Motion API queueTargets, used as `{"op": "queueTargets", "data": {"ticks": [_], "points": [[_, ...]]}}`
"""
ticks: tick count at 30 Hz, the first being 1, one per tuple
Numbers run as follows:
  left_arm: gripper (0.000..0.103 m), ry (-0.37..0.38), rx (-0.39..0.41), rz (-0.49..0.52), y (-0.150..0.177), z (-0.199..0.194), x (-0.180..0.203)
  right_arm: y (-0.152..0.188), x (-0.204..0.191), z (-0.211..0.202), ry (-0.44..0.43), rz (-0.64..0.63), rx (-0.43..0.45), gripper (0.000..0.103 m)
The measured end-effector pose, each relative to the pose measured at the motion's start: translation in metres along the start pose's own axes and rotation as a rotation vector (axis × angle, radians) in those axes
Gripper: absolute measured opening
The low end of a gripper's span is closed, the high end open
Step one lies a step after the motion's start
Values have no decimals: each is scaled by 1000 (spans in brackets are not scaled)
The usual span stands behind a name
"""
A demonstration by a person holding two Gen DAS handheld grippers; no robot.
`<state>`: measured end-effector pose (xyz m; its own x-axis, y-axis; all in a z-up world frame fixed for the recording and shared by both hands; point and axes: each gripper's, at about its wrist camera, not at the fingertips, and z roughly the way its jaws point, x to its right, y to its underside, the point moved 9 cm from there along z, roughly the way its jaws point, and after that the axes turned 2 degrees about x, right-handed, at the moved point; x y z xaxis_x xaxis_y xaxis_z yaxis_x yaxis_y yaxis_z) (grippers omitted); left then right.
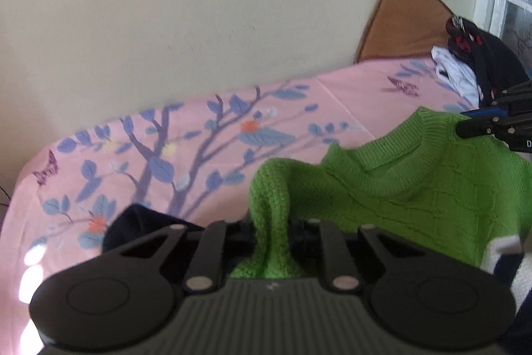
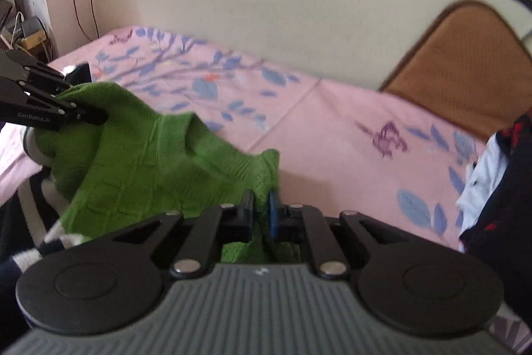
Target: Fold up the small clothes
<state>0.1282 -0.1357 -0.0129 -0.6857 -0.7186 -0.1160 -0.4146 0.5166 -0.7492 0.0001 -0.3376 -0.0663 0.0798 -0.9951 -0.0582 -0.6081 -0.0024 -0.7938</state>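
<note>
**Both grippers clamped on one green sweater, stretched between them**

Left gripper: jaws closed on a bunched fold of the green sweater, at bottom centre of the left wrist frame, knit spilling down between the fingers. Right gripper: likewise pinched on a sweater edge, bottom centre of its own frame, blue pad pressing the fabric.

Held off the pink floral bedsheet, not lying flat. Stretched between the two grips, so long axis runs gripper to gripper: rightward from the left gripper toward the ribbed collar in the right half of the frame; leftward and upward from the right gripper toward mid left. Each gripper seen in the other's view, at right edge and left edge respectively, both on the garment. Neither nearer; both already on it.

Poses: both roughly level, pointing across the bed toward the pale wall. Slightly blurred frames.

Probably shoulder or sleeve ends gripped; exact points hard to tell. Likely next: lowering onto the open sheet ahead, keeping the span taut.

Elsewhere: dark clothes pile at right, brown cushion against the wall.
</note>
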Motion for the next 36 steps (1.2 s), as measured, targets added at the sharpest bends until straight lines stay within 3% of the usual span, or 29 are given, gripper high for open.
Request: {"op": "queueTargets", "data": {"ticks": [4,5,6,8,10,11,13,15,17,20,22,27,31,34,36], "points": [[13,-180,118,-95,-71,-6,-45,-77,12,-10,82,8,173,11],[17,-225,149,-131,-86,-5,-56,-98,14,-6,110,-3,212,11],[23,-279,183,-184,-103,1,-68,-117,15,-1,139,-15,243,11],[69,-372,152,-249,-109,16,-80,-145,21,25,231,-20,267,15],[61,-395,98,-254,-94,21,-77,-150,26,52,297,8,219,25],[61,-377,103,-261,-80,14,-70,-146,26,58,291,34,201,27],[64,-291,175,-289,-49,-9,-51,-127,20,50,173,106,221,33],[71,-209,203,-301,-17,-26,-29,-97,16,36,56,180,222,36],[77,-137,206,-300,12,-37,-9,-57,15,25,12,218,199,35],[77,-69,181,-260,42,-43,16,-10,16,4,50,203,203,36],[78,-72,178,-219,56,-43,26,11,18,-16,91,190,238,44],[78,-53,147,-213,72,-28,33,38,28,-46,91,335,290,46],[79,-77,126,-207,79,-23,35,53,32,-35,174,379,259,50],[81,-75,117,-201,81,-22,36,74,40,-25,167,473,198,53],[81,-71,113,-203,81,-21,37,77,48,-28,163,539,222,55]]}}
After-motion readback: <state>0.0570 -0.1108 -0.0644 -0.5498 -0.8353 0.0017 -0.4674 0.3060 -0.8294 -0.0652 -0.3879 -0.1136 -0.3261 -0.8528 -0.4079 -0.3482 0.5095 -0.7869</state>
